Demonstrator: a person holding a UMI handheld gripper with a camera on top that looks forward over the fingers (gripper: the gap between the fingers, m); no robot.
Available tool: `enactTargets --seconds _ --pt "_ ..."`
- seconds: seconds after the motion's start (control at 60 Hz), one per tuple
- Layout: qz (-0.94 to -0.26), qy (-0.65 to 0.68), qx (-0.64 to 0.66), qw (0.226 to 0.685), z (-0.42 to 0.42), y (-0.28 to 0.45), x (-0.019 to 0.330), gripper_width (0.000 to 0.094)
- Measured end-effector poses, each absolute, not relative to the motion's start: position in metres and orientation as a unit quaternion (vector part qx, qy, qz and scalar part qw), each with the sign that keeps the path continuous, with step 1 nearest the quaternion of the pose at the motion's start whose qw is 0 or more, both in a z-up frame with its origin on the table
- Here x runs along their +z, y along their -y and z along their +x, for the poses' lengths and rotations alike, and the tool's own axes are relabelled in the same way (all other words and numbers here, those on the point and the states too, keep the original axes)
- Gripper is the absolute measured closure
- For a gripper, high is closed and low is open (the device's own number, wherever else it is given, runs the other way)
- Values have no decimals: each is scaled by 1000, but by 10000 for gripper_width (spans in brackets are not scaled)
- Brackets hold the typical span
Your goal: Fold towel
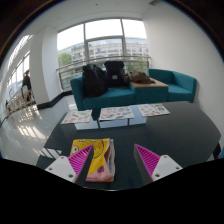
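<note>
Task progress: judged barely begun or between folds; towel (100,160) lies flat, compact on dark surface (170,130), no fold under way. Claw (118,160) spread wide, released, holding nothing; left pad (82,158) overlaps towel edge, contact unclear. Beyond: three papers (115,115) on surface, teal sofa (130,90), windows.

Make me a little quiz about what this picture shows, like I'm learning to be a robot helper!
1. True or false: the sofa is red.
2. How many white pieces lie in a row on the dark table, beyond the fingers? A two, B three, C five.
3. Fill in: the yellow towel lies between the open fingers, closest to the ___ one.

Key: 1 false (it is teal); 2 B; 3 left.
</note>
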State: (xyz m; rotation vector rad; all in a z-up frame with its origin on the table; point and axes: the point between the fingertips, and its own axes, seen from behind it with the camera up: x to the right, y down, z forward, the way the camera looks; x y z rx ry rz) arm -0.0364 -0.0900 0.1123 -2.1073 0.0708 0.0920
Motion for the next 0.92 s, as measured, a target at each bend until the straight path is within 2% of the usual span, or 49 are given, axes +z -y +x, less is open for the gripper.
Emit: enactTargets --seconds 0.183,0.45,0.717,0.917 --pt "-857 1 50 514 -47 150 159 118" --pt "-843 30 47 535 -53 229 190 116" --pt "-825 39 33 563 -39 263 226 121" --pt "-818 38 34 573 -37 272 236 119"
